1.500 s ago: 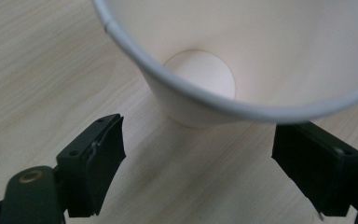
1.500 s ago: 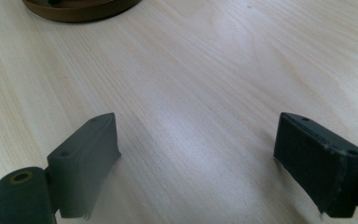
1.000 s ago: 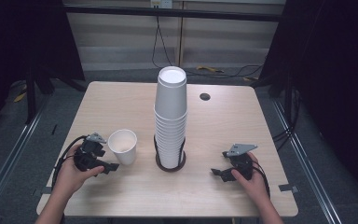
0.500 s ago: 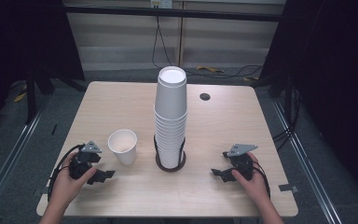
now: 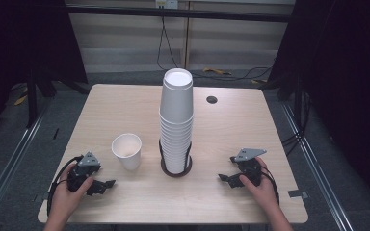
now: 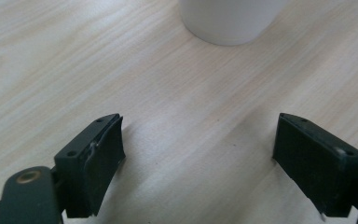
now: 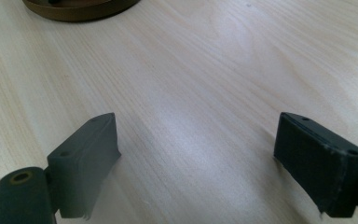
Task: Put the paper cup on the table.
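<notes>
A single white paper cup (image 5: 126,150) stands upright on the wooden table, left of a tall stack of white cups (image 5: 176,120) in a dark round holder (image 5: 176,169). My left gripper (image 5: 107,185) rests low near the front left, short of the single cup and apart from it. Its jaws have just been opening, with bare wood between them (image 6: 198,154); the cup's base (image 6: 228,21) lies ahead. My right gripper (image 5: 224,179) sits open at the front right, pointing toward the holder. Nothing is between its jaws (image 7: 196,154), and the holder's rim (image 7: 79,7) shows beyond.
The table (image 5: 250,125) has a small dark cable hole (image 5: 211,99) at the back right. Bare wood lies between the two grippers along the front edge. Dark floor and metal rails surround the table.
The left hand has drawn back from the single cup toward the table's front edge and sunk lower. The cup stands alone. The right hand has kept still.
</notes>
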